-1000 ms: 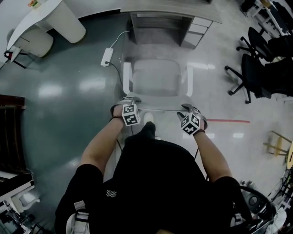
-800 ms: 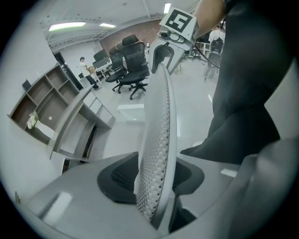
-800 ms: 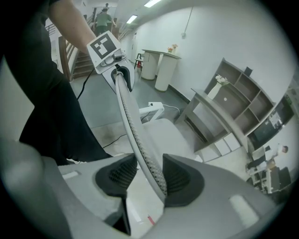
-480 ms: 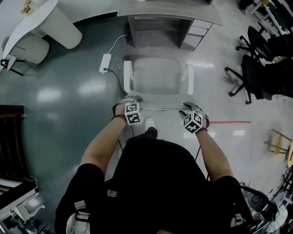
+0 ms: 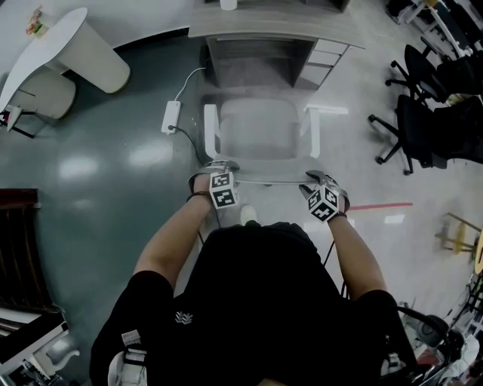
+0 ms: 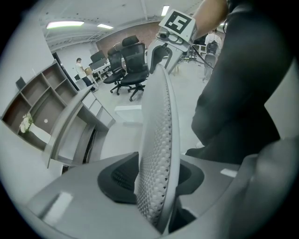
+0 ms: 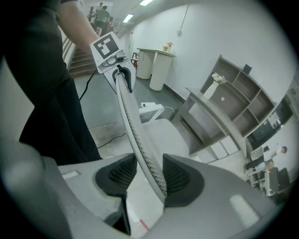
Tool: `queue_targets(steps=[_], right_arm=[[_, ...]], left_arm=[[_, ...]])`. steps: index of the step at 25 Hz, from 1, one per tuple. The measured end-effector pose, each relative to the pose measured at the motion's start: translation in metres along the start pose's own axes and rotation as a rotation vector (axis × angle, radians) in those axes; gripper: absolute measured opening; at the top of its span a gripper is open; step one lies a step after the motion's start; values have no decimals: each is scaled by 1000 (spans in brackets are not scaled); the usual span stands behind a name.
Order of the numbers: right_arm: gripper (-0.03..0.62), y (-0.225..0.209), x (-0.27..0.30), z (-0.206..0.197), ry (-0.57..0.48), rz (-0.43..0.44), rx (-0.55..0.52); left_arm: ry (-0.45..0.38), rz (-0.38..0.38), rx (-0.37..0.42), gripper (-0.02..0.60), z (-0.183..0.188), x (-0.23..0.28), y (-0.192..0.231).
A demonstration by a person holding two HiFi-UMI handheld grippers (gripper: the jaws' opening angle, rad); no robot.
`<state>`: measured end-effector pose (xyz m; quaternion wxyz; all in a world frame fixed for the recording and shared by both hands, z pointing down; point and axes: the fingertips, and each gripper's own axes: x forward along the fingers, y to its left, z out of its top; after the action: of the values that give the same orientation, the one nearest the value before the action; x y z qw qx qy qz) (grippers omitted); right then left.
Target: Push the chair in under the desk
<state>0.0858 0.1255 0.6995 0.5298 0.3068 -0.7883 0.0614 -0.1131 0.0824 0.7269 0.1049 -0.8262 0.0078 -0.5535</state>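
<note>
A pale grey office chair (image 5: 260,128) with white armrests stands on the floor, its seat facing the grey desk (image 5: 272,22) at the top of the head view. My left gripper (image 5: 219,172) is shut on the left end of the backrest's top edge (image 5: 264,182). My right gripper (image 5: 318,185) is shut on its right end. In the left gripper view the perforated backrest (image 6: 159,126) runs up between the dark pads (image 6: 117,179). In the right gripper view the same thin rim (image 7: 133,121) sits between both pads (image 7: 180,179). The seat's front is just short of the desk opening.
A white power strip (image 5: 169,117) with its cable lies on the floor left of the chair. A drawer unit (image 5: 324,54) stands under the desk's right side. Black office chairs (image 5: 423,113) are at the right, and a white rounded table (image 5: 68,45) at the upper left.
The chair, both grippers and the person have moved forward toward the desk. The power strip and floor have slid down the picture. Both grips on the backrest are unchanged.
</note>
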Motion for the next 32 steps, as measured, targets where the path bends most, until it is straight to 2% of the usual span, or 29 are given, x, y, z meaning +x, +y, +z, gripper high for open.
queue_targets(steps=[4,9,11,13,17,19,23,32], right_arm=[[175,-24,12,7,3,-13,4],[176,-54,21,11,18,-12,15],[176,-71,26,12,17,-27,27],[183,-90,32,15,19,-34,43],[181,-123,44,22,29,50,16],[180,-137,47,22,31,60,5],[181,-165,56,28,19,39,5],[181,-221,83,45,-3,31,-16]], left_arm=[[2,12,6,164,-1,6,27],[10,-8,-3,164,4,14,56],[12,20,14,164,6,17,73],[24,38,40,131,8,23,90],[54,-75,25,117,12,32,114],[36,-89,16,117,17,35,124],[29,-49,10,120,20,42,153],[63,-41,-10,121,16,57,215]])
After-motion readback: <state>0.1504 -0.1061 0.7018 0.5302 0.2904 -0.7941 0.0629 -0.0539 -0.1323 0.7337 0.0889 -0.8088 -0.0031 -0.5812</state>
